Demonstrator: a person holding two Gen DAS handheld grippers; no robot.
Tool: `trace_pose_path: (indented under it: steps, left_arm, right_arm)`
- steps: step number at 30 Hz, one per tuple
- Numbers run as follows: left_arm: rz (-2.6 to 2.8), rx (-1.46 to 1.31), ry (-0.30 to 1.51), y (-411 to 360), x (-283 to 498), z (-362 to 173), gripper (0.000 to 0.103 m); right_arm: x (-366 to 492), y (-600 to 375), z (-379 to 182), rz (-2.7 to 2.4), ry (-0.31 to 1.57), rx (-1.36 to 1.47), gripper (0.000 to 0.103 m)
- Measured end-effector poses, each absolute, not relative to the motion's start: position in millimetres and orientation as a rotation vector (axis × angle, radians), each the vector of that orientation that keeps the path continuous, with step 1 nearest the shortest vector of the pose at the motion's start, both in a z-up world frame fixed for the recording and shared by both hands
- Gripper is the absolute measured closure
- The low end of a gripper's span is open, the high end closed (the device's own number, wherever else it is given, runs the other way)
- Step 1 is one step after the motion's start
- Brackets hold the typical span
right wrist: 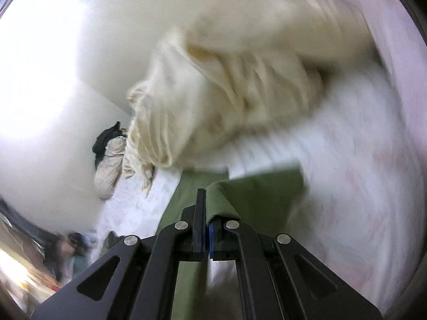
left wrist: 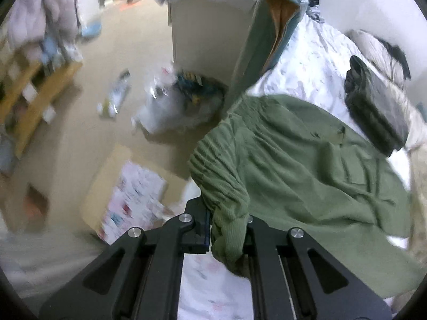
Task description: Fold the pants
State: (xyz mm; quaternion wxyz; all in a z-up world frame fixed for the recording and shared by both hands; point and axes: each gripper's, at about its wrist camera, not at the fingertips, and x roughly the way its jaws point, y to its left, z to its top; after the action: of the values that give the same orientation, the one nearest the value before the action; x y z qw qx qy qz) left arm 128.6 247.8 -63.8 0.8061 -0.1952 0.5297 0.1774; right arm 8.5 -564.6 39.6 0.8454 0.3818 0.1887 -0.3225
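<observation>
The green pants [left wrist: 299,165] lie spread on the white patterned bedsheet [left wrist: 320,61], ribbed waistband towards the bed's edge. My left gripper [left wrist: 226,229] is shut on a bunched corner of the waistband, lifted a little off the bed. In the right wrist view my right gripper [right wrist: 207,213] is shut on another edge of the green pants [right wrist: 256,194], whose cloth drapes over the right finger. The view is blurred.
A dark folded garment [left wrist: 373,106] lies on the bed beyond the pants. A green upright board [left wrist: 264,32] and a white cabinet [left wrist: 208,32] stand by the bed. Bags and boxes litter the floor [left wrist: 106,122]. A cream duvet [right wrist: 226,88] is heaped by the wall.
</observation>
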Motion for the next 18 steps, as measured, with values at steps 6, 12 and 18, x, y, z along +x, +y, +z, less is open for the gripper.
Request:
trace_pose_path:
  steps: [6, 12, 18]
  left_arm:
    - [0.340, -0.423, 1.168, 244.1, 148.9, -63.0, 0.099]
    - [0.306, -0.359, 1.155, 242.4, 184.8, -41.6, 0.098]
    - [0.283, -0.339, 1.176, 240.0, 241.7, -39.8, 0.098]
  right_arm:
    - [43.5, -590.1, 13.2, -0.659, 0.519, 0.892, 0.103]
    - [91.6, -598.7, 5.2, -0.614, 0.597, 0.857, 0.103]
    - [177.5, -603.8, 7.9, -0.547, 0.667, 0.760, 0.103]
